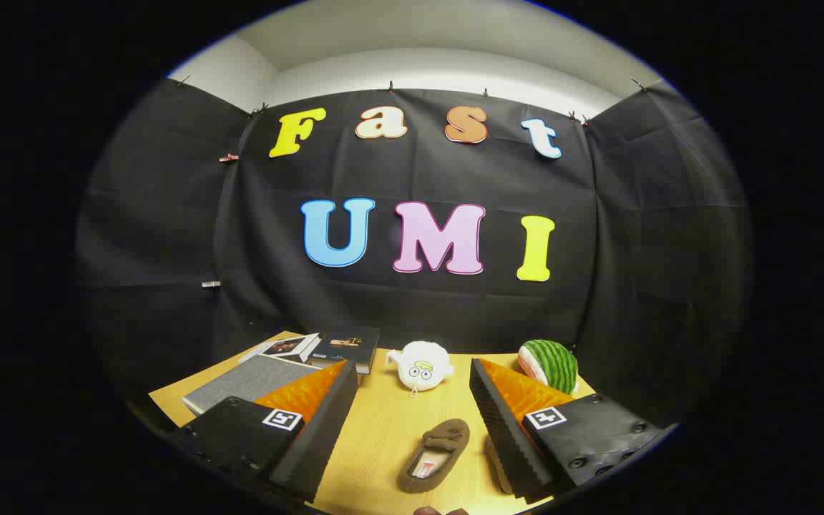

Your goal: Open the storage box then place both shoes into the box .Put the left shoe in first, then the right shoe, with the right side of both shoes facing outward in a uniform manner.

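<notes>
My gripper [413,366] hangs open above the wooden table [383,429], with nothing held. A brown moccasin shoe [435,454] lies on the table between the two fingers, toe pointing away and its opening facing up. Just right of it, a sliver of the second shoe [496,465] shows from behind the right finger [505,422]; the rest is hidden. The grey fabric storage box [251,383] sits flat with its lid shut beyond the left finger [319,422], which covers its near corner.
A dark book [346,347] and an open booklet [285,347] lie behind the box by the wall. A white plush toy [420,365] sits beyond the fingers at the table's middle back. A watermelon plush [549,363] is behind the right finger.
</notes>
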{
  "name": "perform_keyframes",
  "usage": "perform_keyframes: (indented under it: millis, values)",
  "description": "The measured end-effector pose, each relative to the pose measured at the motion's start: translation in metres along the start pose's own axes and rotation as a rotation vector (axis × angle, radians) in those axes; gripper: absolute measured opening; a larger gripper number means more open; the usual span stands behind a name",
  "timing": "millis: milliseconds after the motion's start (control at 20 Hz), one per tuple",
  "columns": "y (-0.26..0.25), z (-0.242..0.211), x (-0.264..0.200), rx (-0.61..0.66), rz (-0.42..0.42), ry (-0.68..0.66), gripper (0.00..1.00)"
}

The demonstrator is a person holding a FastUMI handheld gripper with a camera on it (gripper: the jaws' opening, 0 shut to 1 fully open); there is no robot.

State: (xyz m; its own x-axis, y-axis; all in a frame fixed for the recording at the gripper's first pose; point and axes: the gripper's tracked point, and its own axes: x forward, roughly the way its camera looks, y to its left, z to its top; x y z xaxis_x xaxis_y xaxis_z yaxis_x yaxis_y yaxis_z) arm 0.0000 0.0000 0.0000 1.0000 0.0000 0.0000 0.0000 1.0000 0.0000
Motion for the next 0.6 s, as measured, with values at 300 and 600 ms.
perform_keyframes:
  millis: [300,600]
  values:
    - [0.004,-0.006,-0.001,0.019,-0.023,0.018,0.97]
    - [0.014,-0.017,-0.006,0.045,-0.022,0.055,0.97]
